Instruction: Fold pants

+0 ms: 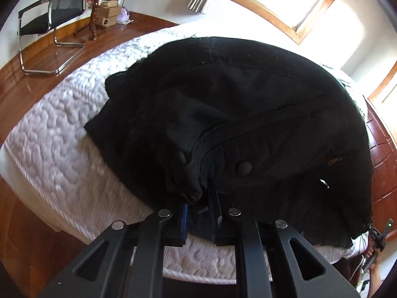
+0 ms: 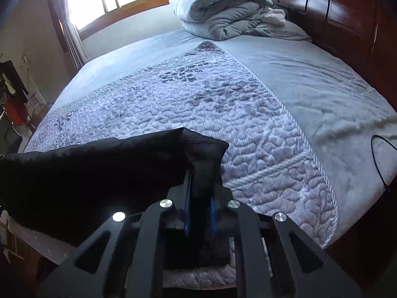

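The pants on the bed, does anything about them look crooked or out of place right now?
Somewhat. The pants lie bunched on the quilt, layers offset at the left, not squared. Both grippers, left and right, pinch their near edge. No damage shows.

Left gripper (image 1: 199,198): pitched steeply down, jaws nearly together, black pants (image 1: 235,114) cloth pinched between the pads at the tips. Right gripper (image 2: 201,186): same steep downward pitch, jaws nearly closed, a fold of the cloth clamped between the blue-edged fingers (image 2: 187,198), the rest trailing off left of the claw. A hand (image 1: 373,255) shows at the far right of the left claw
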